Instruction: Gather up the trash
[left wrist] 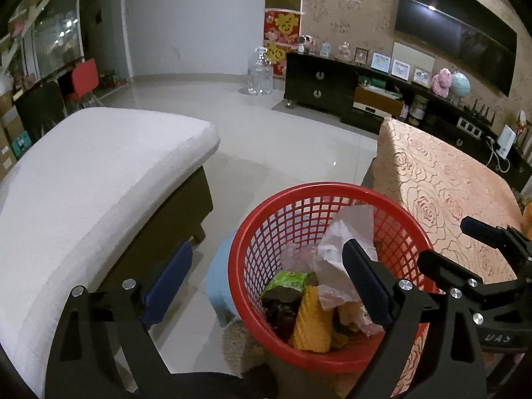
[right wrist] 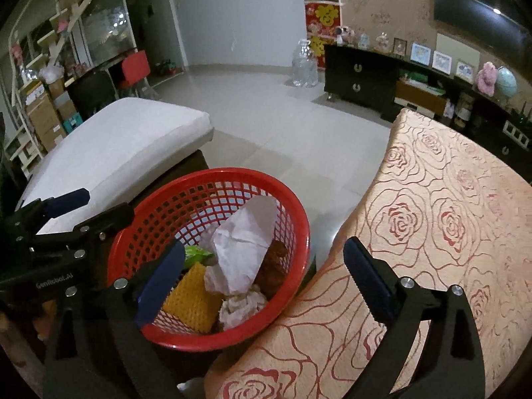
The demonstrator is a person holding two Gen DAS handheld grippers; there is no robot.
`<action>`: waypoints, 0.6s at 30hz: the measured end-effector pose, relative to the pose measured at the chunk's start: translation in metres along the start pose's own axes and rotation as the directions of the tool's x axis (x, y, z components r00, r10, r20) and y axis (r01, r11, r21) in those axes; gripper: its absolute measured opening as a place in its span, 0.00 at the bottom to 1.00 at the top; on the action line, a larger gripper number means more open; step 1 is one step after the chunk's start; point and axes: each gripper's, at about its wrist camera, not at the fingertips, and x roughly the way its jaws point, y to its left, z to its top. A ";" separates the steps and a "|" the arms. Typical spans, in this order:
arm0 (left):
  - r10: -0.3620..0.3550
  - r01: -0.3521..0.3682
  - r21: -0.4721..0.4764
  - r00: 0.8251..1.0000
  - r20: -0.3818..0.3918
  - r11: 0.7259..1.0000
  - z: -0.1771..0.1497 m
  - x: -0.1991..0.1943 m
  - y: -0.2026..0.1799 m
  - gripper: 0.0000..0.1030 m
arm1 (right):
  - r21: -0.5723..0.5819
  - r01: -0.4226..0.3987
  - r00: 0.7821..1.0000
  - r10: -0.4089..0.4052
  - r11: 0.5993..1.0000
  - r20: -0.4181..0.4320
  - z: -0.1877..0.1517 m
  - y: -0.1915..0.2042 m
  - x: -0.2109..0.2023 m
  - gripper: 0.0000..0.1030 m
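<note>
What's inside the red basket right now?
The red basket holds a crumpled white paper, a yellow waffle-textured piece, a green wrapper, a brown lump and a wadded tissue. Anything beneath that pile is covered.

Both wrist views are looking steeply down, close over the basket (left wrist: 332, 196) (right wrist: 212, 176), sharing it between their jaws.

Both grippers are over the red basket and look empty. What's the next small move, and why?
Probably lift both grippers clear and turn to look for more trash. The left gripper and right gripper stand open with nothing between their pads, and the white paper, yellow sponge-like piece and green wrapper already lie inside the red basket. The rose-patterned tablecloth shows no trash in view.
</note>
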 end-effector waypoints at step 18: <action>-0.026 0.021 0.044 0.993 0.115 0.999 -0.015 -0.055 -0.012 0.92 | 0.045 0.024 0.991 -0.030 0.999 0.134 -0.028 0.007 -0.061 0.93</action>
